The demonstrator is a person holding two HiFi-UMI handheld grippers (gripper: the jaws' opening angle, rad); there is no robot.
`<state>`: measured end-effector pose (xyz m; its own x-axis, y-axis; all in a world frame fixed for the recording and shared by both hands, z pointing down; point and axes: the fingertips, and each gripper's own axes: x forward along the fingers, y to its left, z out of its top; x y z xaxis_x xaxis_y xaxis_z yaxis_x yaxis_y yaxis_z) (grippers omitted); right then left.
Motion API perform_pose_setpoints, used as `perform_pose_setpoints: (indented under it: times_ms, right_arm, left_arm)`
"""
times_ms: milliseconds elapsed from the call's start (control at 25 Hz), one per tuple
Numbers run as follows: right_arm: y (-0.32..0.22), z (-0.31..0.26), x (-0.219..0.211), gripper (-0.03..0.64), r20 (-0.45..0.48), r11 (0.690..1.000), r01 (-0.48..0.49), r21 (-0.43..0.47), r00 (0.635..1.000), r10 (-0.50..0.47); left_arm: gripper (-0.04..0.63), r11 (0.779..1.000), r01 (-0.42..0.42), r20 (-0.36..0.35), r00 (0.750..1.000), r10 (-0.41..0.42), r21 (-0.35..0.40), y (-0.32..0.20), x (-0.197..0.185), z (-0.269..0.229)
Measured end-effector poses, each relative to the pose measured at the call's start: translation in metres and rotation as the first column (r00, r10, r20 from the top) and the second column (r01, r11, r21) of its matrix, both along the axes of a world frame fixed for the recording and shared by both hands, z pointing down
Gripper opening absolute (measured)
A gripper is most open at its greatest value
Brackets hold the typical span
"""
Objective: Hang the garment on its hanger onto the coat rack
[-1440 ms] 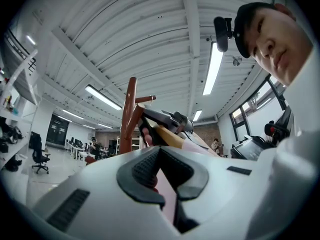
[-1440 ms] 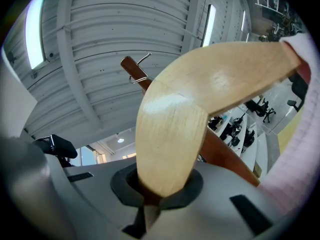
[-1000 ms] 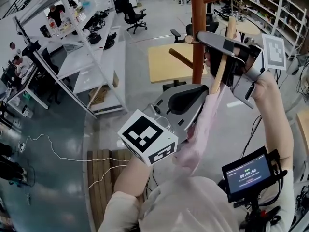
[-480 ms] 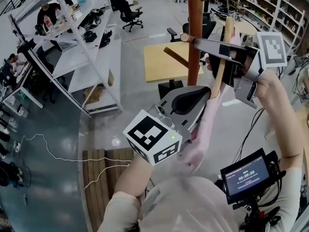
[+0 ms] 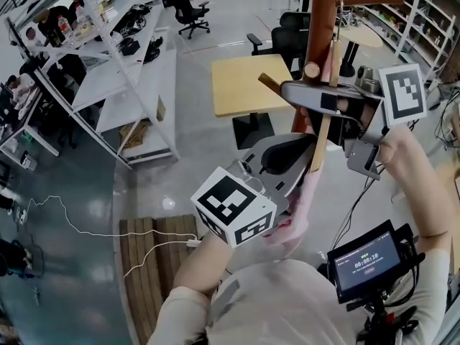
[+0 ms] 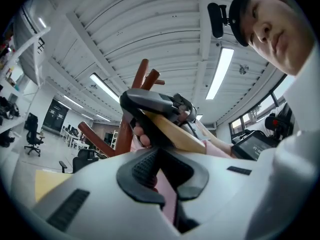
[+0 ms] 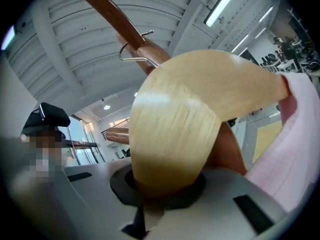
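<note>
The brown wooden coat rack [image 5: 320, 20] stands right ahead, with pegs branching off it. My right gripper [image 5: 323, 100] is shut on the pale wooden hanger [image 5: 320, 139], which it holds against the pole. In the right gripper view the hanger [image 7: 200, 114] fills the frame, and its metal hook [image 7: 135, 59] sits by a brown peg [image 7: 112, 14]. The pink garment [image 5: 296, 210] hangs down from the hanger. My left gripper [image 5: 291, 171] is lower and is shut on the garment's cloth [image 6: 167, 204], which shows between its jaws.
Behind the rack stand a yellow table [image 5: 248, 85] and black office chairs [image 5: 183, 6]. White shelving [image 5: 122, 70] runs along the left, with people beyond it. A wooden pallet [image 5: 154, 264] and a white cable lie on the floor. A small screen [image 5: 366, 257] is on the right forearm.
Both grippers have carried the hanger and garment closer to the rack pole. The hanger now lies against the pole, just under a peg.
</note>
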<state>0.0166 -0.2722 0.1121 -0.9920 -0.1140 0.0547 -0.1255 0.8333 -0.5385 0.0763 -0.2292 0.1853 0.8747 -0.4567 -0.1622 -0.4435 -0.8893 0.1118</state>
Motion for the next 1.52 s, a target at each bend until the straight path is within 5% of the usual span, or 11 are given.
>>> perform_pose_setpoints:
  times_ms: [160, 400, 800, 1080, 1520]
  right_arm:
    - [-0.001, -0.007, 0.004, 0.017, 0.012, 1.000, -0.015, 0.016, 1.000, 0.015]
    - [-0.008, 0.001, -0.015, 0.144, -0.004, 0.979, -0.121, 0.165, 0.992, 0.124]
    - [-0.015, 0.000, -0.009, 0.144, 0.049, 0.957, -0.235, 0.169, 0.972, 0.230]
    - [-0.024, 0.014, 0.000, 0.144, -0.097, 0.950, -0.252, 0.187, 0.957, 0.273]
    - [-0.031, 0.035, 0.008, 0.144, -0.352, 0.934, -0.249, 0.256, 0.876, 0.330]
  left_arm:
    - [0.005, 1.000, 0.009, -0.018, 1.000, -0.010, -0.026, -0.004, -0.001, -0.002]
    - [0.005, 1.000, 0.010, -0.005, 1.000, -0.010, 0.017, -0.004, -0.029, 0.023]
    - [0.005, 1.000, -0.003, -0.007, 1.000, 0.003, 0.023, -0.004, -0.065, 0.040]
    - [0.005, 1.000, 0.005, -0.017, 1.000, -0.005, -0.008, -0.010, -0.065, 0.055]
    - [0.005, 1.000, -0.003, -0.039, 0.999, 0.002, -0.025, -0.013, -0.061, 0.062]
